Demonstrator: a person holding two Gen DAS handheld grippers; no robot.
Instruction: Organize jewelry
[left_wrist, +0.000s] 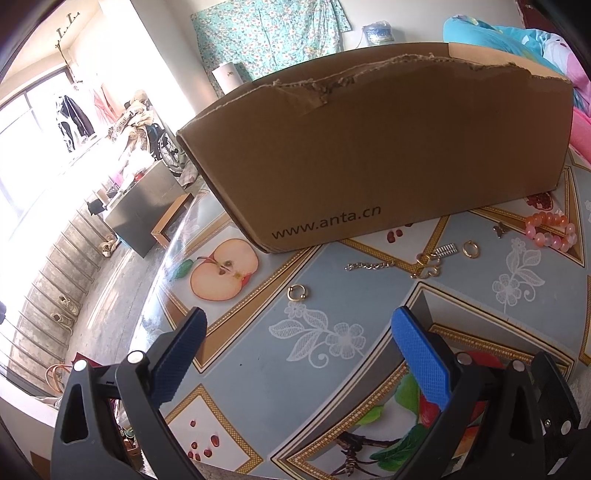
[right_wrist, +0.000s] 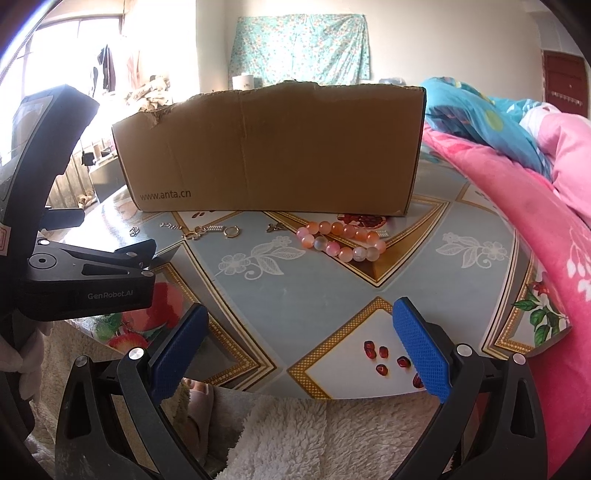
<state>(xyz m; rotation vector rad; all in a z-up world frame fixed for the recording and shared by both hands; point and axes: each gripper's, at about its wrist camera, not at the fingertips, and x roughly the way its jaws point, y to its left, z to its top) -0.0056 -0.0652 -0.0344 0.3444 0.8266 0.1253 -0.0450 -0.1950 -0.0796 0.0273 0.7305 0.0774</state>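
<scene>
A torn-topped cardboard box (left_wrist: 369, 147) (right_wrist: 273, 147) stands on the fruit-patterned table. In front of it lie loose pieces: a pink-orange bead bracelet (right_wrist: 341, 240) (left_wrist: 552, 230), a gold hoop (right_wrist: 232, 232) (left_wrist: 471, 249), a gold clasp (right_wrist: 195, 232) (left_wrist: 426, 266), a silver chain (left_wrist: 369, 265) and a small gold ring (left_wrist: 297, 294). My left gripper (left_wrist: 299, 325) hovers open just short of the gold ring, with nothing between its fingers. Over the table's near edge, well short of the bracelet, my right gripper (right_wrist: 299, 321) is open and holds nothing.
A pink blanket (right_wrist: 535, 184) covers the table's right side. White fluffy fabric (right_wrist: 295, 435) lies below the near edge. The left gripper's black body (right_wrist: 88, 273) fills the left of the right wrist view. The table's left edge (left_wrist: 162, 280) drops to the floor.
</scene>
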